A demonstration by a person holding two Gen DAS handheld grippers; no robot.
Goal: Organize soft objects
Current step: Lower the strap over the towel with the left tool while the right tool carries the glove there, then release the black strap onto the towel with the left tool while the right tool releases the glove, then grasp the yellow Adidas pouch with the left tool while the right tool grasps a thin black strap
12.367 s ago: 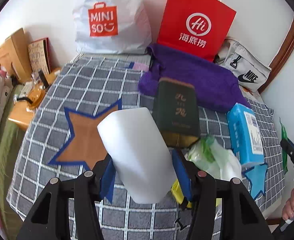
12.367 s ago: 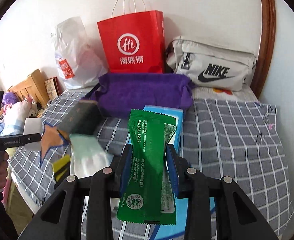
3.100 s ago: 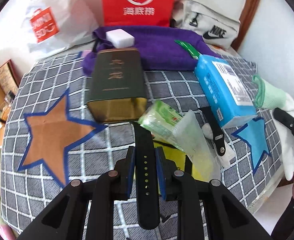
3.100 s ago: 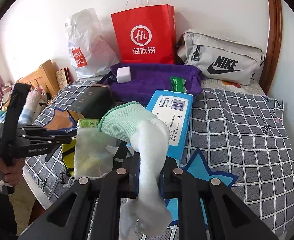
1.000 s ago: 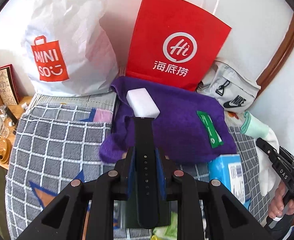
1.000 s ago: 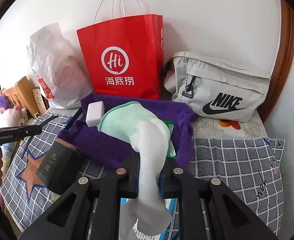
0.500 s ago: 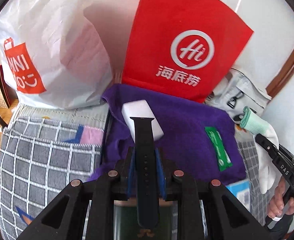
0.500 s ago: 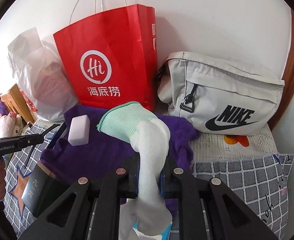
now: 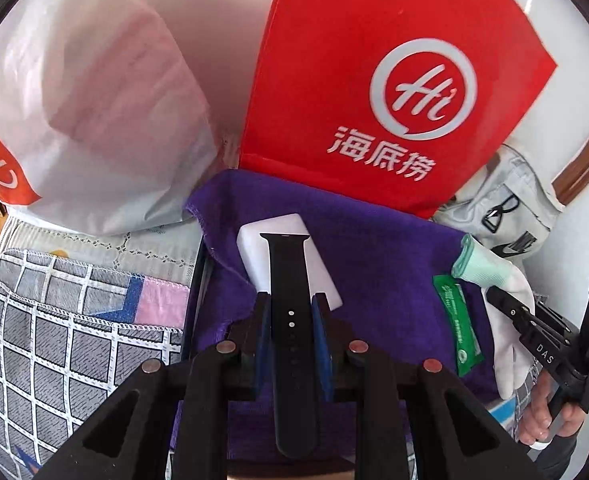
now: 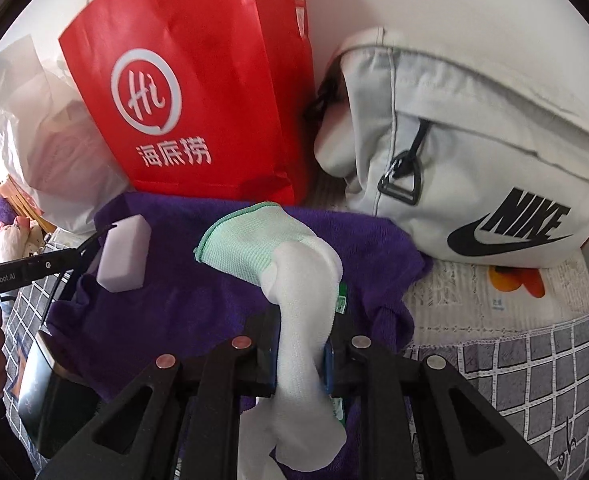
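The purple terry towel [image 9: 378,256] spread at the head of the bed fills far more of both views than it did a second ago; we have carried both grippers in over it, and the red paper bag with the white "Hi" logo [image 9: 378,92] and the white plastic shopping bag [image 9: 86,112] behind it now loom large. The white foam block [image 9: 250,248] and the green sachet [image 9: 456,324] lie on the towel where they lay before, the block toward its left end, the sachet toward its right.

Our left gripper [image 9: 290,320] stays nearly closed on the black perforated rubber watch strap [image 9: 292,344], whose flat sides sit against the blue pads [image 9: 263,334]; the strap's free end reaches out over the foam block.

Our right gripper [image 10: 300,356] has the white knitted glove with a mint-green cuff [image 10: 290,280] between its pads, the cuff standing up over the towel and the fingers drooping below. Its jaws are opening slightly, yet the glove still looks pinched. The pale grey Nike waist bag [image 10: 474,160] rests just beyond the towel's right edge.
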